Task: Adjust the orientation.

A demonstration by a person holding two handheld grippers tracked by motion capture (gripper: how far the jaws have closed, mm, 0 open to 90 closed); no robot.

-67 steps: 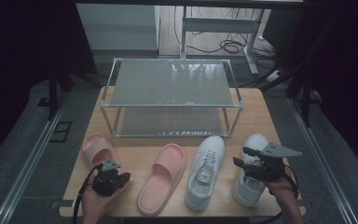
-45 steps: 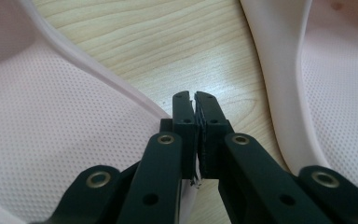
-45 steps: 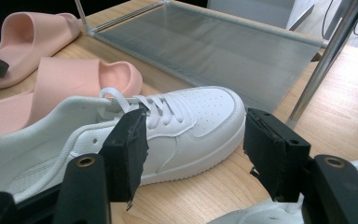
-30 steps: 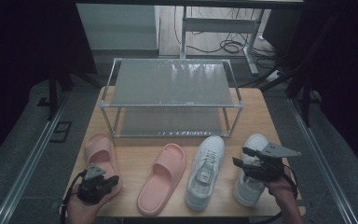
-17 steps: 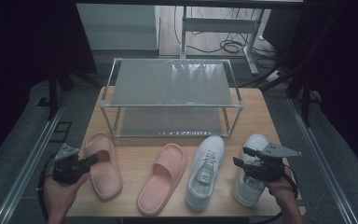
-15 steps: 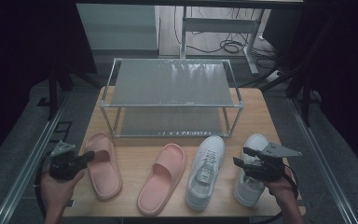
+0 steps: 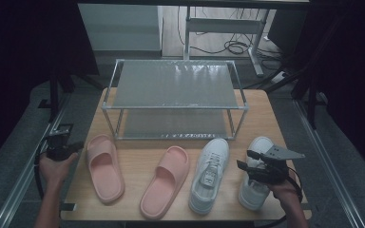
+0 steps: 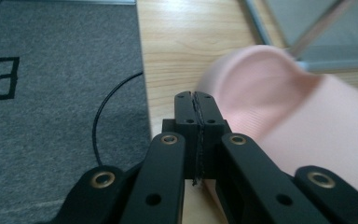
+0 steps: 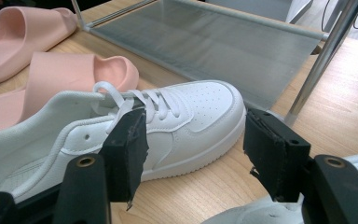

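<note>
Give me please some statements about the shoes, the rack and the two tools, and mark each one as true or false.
1. The left tool has its jaws closed together with nothing between them. True.
2. The right tool clamps the lace of a white sneaker. False: its jaws stand open above the right white sneaker, holding nothing.
3. Two pink slippers and two white sneakers lie on the table in front of the rack. True.
4. One slipper already sits on the lower shelf of the rack. False: both shelves are bare.
5. The left tool is held beside the left pink slipper, at the table's left edge. True.
</note>
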